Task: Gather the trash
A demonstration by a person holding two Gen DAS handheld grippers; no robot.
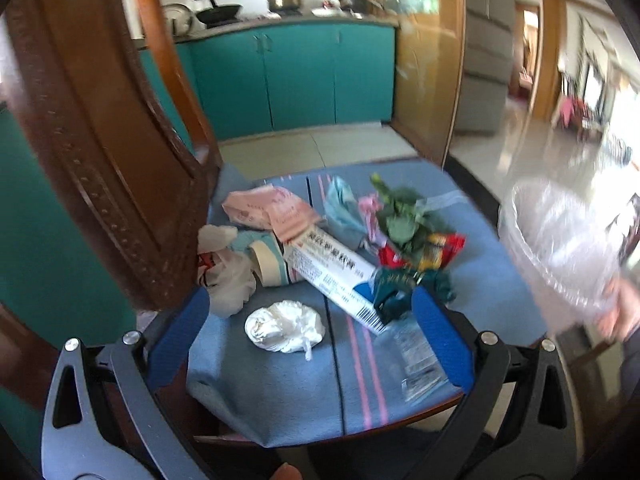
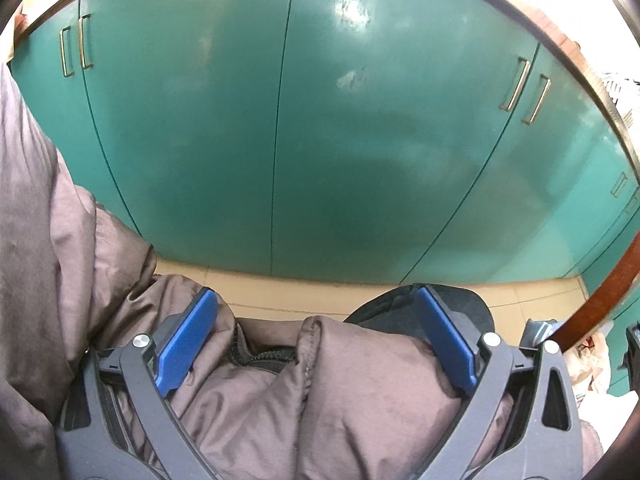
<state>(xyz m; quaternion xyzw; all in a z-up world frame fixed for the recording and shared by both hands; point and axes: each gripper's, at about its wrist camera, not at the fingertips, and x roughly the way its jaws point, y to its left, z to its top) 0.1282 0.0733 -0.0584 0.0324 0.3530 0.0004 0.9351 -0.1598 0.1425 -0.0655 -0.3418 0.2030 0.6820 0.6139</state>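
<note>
The left hand-held gripper (image 1: 310, 322) is wide open w/ nothing in it. It hangs over a chair seat w/ a blue striped cloth (image 1: 280, 392) on it. The trash is a pile on that cloth.

A white crumpled wad (image 1: 285, 330) lies between the two blue pads, near the front. Behind it is a long white & blue box (image 1: 334, 276), lying flat & slanted. Its near end is just beside the right pad. A roll of tape (image 1: 269, 264) touches the box on the left side. A white plastic bag (image 1: 226, 276) sits left of the tape, by the left pad. A pink packet (image 1: 270, 210) is at the back, and a light blue mask (image 1: 340, 208) is next to it. Green leaves (image 1: 404, 216) rest on a red snack wrapper (image 1: 432, 250). A dark green wrapper (image 1: 400, 284) is crumpled at the box's near end. A clear wrapper (image 1: 416, 356) lies flat by the right pad.

At the right edge a hand (image 1: 622, 312) holds a clear plastic bag (image 1: 560, 248). It's blurry.

The right hand-held gripper (image 2: 316, 332) is open too & holds nothing. It points at teal cupboard doors (image 2: 320, 140) & rests over a brown puffy coat (image 2: 280, 400).
</note>
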